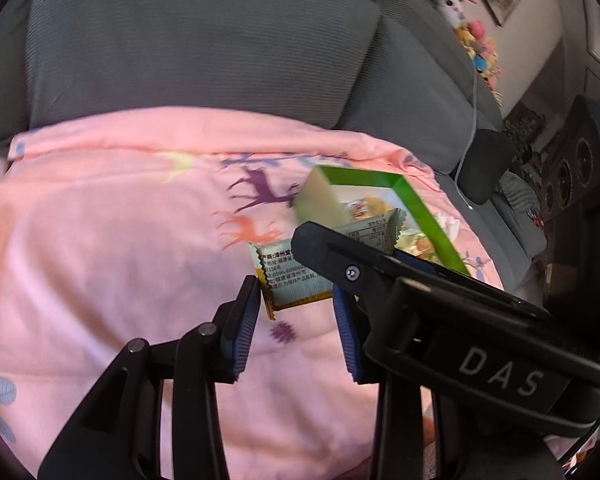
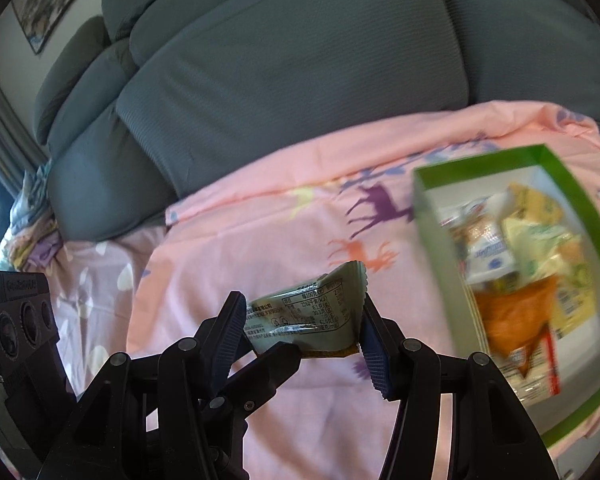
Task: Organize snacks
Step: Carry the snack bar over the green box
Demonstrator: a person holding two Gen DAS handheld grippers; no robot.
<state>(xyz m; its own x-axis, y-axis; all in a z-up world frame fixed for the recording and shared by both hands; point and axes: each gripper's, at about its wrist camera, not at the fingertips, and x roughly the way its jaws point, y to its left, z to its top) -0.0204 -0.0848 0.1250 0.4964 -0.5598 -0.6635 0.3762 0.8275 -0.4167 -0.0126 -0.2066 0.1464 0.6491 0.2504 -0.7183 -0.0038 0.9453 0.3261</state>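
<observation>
Left wrist view: the left tool [image 1: 296, 312] clamps one pale-green snack packet [image 1: 288, 280] between its blue pads, clear of the pink sheet [image 1: 120, 248]. The right tool [image 1: 340, 252] crosses in front, partly hiding the packet and the green box [image 1: 420, 208].

Right wrist view: the right tool [image 2: 304, 336] grips a second snack packet [image 2: 312, 312] across its width; the wrapper is buckled between the pads. The green box [image 2: 432, 216] lies on the sheet to the right, touching nothing held, and already contains several wrapped snacks [image 2: 516, 264].

Judged step: both packets are being carried toward the box.

Hazards:
- Collision. The two tools travel close together; if both approach the box at once, one may knock the other's packet loose.
- Slip. Each grip is on thin, slick wrapper; a jolt could let it slide out onto the sheet.
- Box shift. The box rests on soft bedding; a nudge to its wall could tip or push it.
- Crushing. Further closing may break the contents.
</observation>
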